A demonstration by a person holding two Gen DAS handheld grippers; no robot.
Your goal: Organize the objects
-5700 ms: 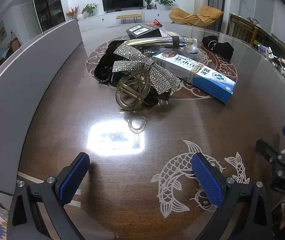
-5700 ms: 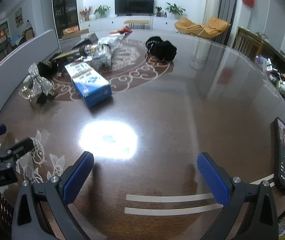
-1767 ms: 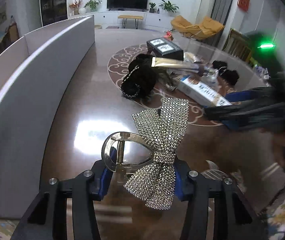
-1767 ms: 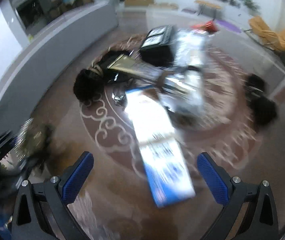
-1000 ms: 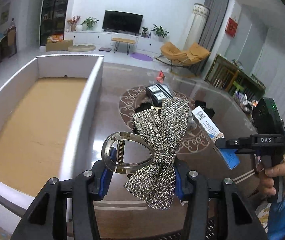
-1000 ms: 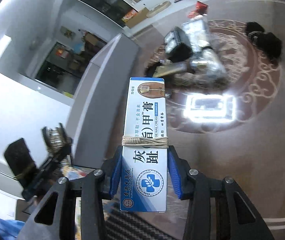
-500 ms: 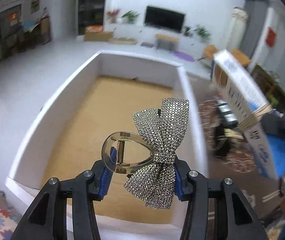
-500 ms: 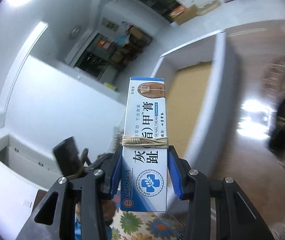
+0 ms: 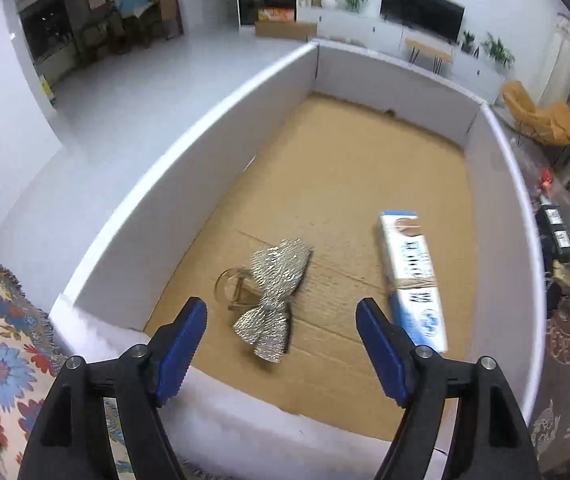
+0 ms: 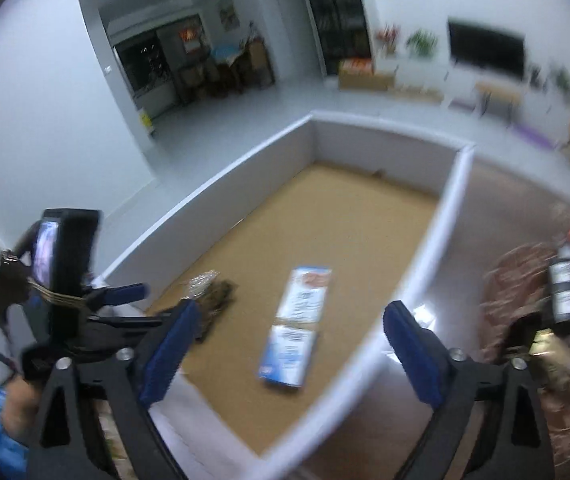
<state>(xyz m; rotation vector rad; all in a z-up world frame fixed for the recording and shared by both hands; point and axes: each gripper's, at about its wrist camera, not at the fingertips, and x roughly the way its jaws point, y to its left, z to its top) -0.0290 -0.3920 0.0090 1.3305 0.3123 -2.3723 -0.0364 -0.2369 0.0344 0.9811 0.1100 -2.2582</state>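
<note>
A big white-walled box (image 9: 173, 184) (image 10: 437, 232) with a brown cardboard floor fills both views. On that floor lie a glittery silver bow hair clip (image 9: 275, 300) (image 10: 213, 292) and, to its right, a long blue-and-white cream carton (image 9: 413, 280) (image 10: 297, 332) bound with a rubber band. My left gripper (image 9: 281, 346) hangs over the near wall, jaws opening, the clip loose below them. My right gripper (image 10: 289, 354) is above the box's near right side, jaws opening, with the carton lying free beneath. The left gripper (image 10: 121, 296) also shows at the left of the right wrist view.
The dark patterned table (image 10: 525, 280) lies right of the box, with a black box (image 9: 557, 236) (image 10: 569, 284), a gold tube and dark items. A floral rug (image 9: 1, 344) is below left. A person's hand and blue sleeve (image 10: 1, 412) hold the left tool.
Both grippers let go: the bow clip and the cream carton left the jaws and now lie on the box floor. Both views swung further over the box.
</note>
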